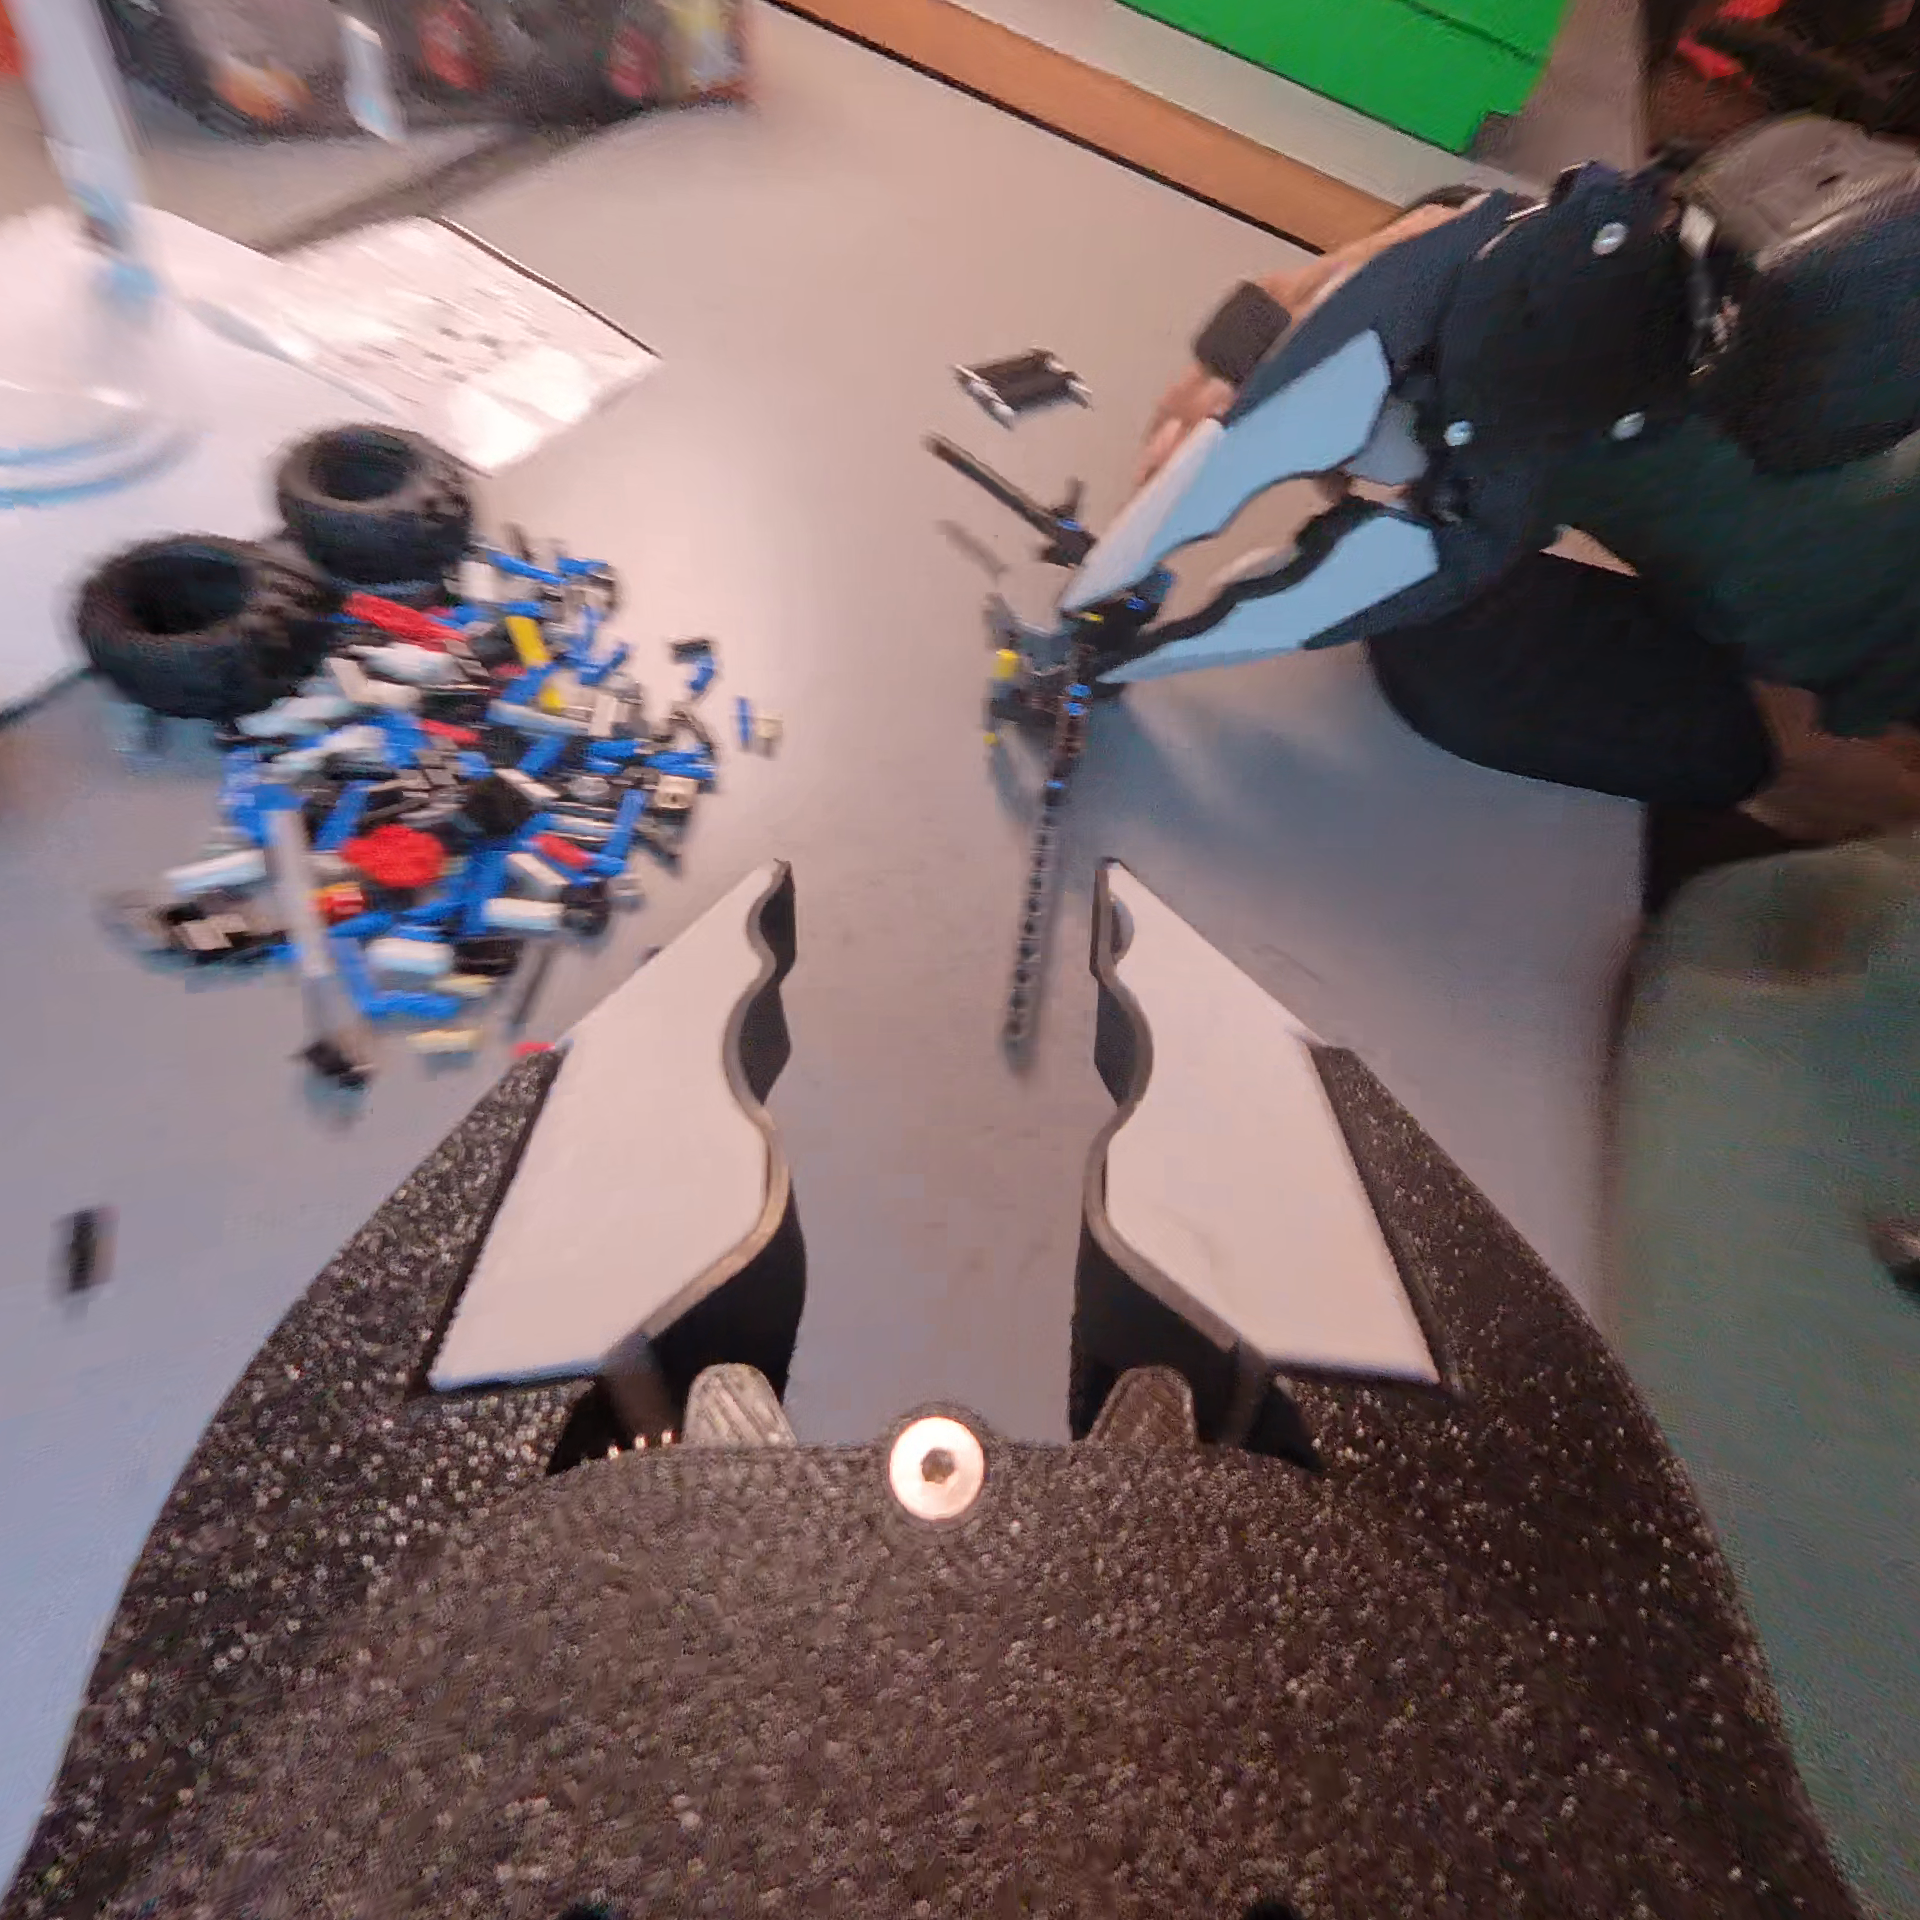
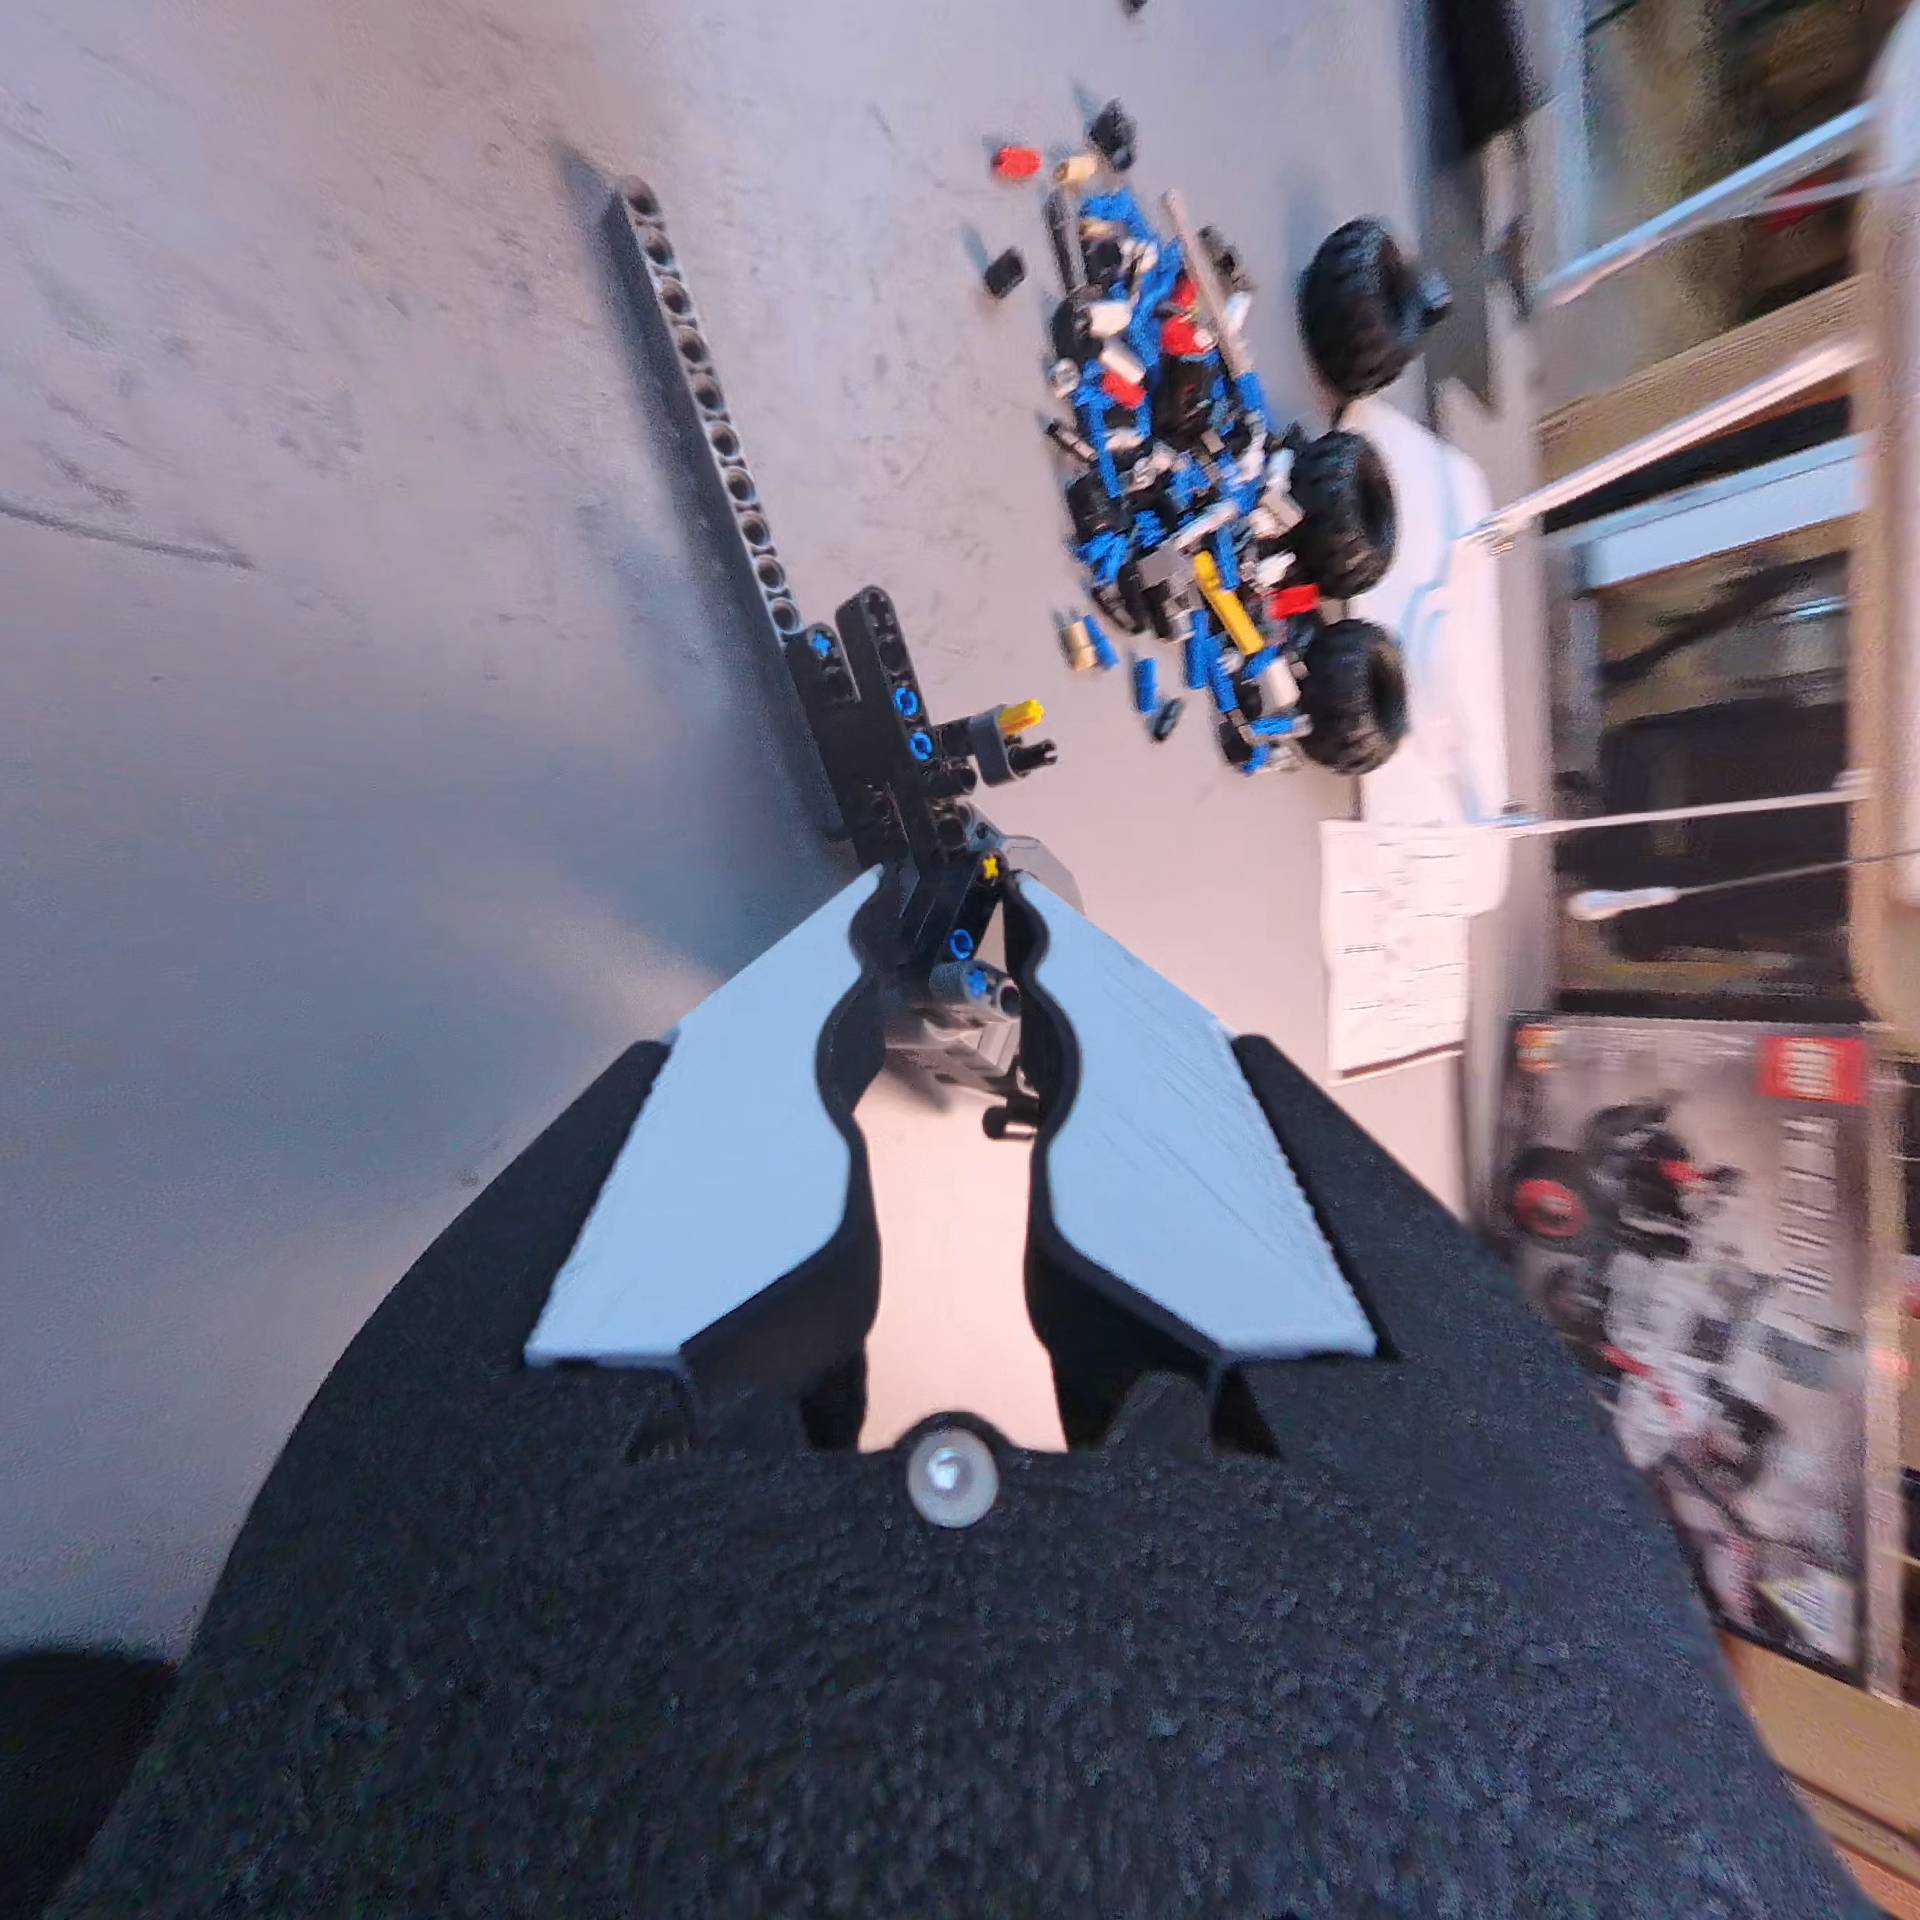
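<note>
Right gripper [image 2: 940, 883]: fingers pinched on the dark core of a part-built brick assembly [image 2: 914, 769], which looks held tilted over the grey floor [image 2: 312, 623] — contact with the floor cannot be told.
Left gripper [image 1: 940, 883]: fingers spread, holding nothing, just beside the free end of the assembly's long holed beam [image 1: 1039, 904].
Assembly so far: one long beam, a few black beams, blue pins, a yellow-tipped piece — little built yet, by the look of it.
Loose parts [image 1: 447, 769]: a large heap of blue, black, grey and red pieces to the left, unsorted.
Tyres [image 1: 281, 561]: black, at the heap's edge, unmounted.
Paper sheet [image 1: 468, 322]: flat beyond the heap.
</note>
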A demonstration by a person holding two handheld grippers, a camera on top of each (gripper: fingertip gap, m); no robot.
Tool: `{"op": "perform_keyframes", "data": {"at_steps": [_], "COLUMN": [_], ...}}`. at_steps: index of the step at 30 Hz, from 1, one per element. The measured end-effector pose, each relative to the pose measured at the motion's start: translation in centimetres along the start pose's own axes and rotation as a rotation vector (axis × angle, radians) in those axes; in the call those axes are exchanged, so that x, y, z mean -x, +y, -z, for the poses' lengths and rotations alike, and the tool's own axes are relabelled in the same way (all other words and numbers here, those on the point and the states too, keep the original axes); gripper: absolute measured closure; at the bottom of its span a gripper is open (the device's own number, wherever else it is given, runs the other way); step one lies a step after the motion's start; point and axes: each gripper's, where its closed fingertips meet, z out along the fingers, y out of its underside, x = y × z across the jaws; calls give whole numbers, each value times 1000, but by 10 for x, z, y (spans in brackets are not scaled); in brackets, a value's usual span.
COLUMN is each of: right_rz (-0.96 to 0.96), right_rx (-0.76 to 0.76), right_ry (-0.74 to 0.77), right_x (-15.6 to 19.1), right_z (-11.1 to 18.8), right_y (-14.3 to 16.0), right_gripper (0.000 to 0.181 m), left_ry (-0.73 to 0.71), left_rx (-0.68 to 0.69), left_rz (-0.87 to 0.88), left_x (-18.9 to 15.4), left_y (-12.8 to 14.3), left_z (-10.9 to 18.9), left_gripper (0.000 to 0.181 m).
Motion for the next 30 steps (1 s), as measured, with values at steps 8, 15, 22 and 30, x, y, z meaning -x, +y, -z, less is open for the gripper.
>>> {"op": "perform_keyframes", "data": {"at_steps": [8, 15, 22, 30], "right_rz": [217, 94, -107, -281], "right_rx": [-66, -173, -71, -44], "right_ry": [327, 110, -170, -152], "right_x": [18, 48, 85, 56], "right_z": [11, 34, 45, 40], "right_y": [-29, -34, -11, 13], "right_gripper": [161, 156, 170, 162], "left_ry": [118, -145, -142, -3], "left_rx": [253, 258, 247, 120], "left_rz": [-199, -657, -738, -384], "left_x": [-49, -37, -40, -36], "left_y": [54, 53, 59, 38], "left_z": [-62, -63, -61, -45], "left_gripper": [134, 181, 178, 160]}}
